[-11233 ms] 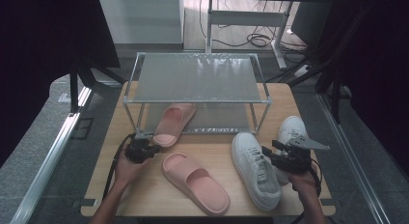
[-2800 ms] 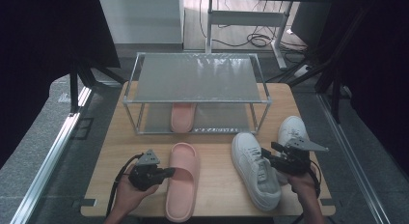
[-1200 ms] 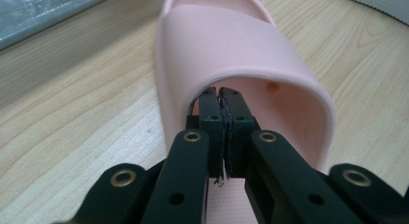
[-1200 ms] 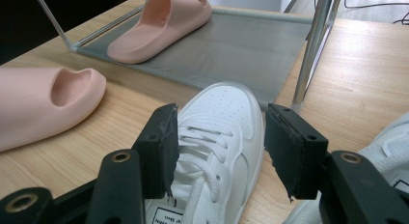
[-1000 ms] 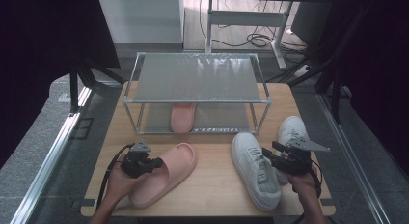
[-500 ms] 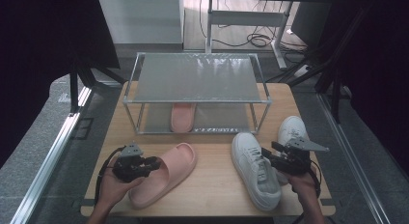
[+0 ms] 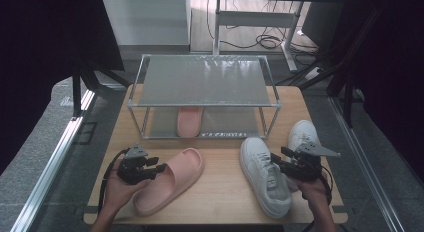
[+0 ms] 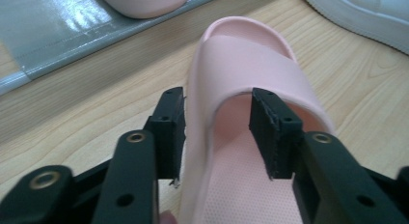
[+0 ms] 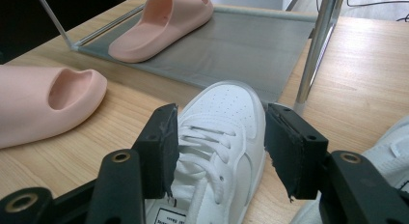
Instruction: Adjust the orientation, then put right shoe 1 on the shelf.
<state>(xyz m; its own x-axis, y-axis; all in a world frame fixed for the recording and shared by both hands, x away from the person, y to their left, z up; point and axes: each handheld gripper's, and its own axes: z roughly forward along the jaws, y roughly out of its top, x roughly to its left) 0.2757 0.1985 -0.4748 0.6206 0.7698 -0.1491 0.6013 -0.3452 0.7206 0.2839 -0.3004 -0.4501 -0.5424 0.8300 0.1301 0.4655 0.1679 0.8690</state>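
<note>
Jaws of the left gripper (image 8: 217, 132) have just been opening and now straddle, without pinching, one side wall of the pink slipper (image 8: 251, 74) lying on the table (image 7: 220, 192). Its mate (image 7: 190, 121) already sits beyond them on the shoe rack's (image 7: 205, 104) lower shelf. By my reading the job is barely begun: the right gripper's (image 9: 219, 142) jaws stand open around a white sneaker (image 9: 217, 142), the second sneaker (image 7: 301, 137) beside them.

High view: fixed above, facing forward and down over the light wooden table (image 7: 220, 192). Left gripper view: close, low, along the pink rubber slide sandal (image 8: 251, 64). Right gripper view: close, low, toward the grey-shelved metal rack (image 9: 251, 45). All share the sandal.
</note>
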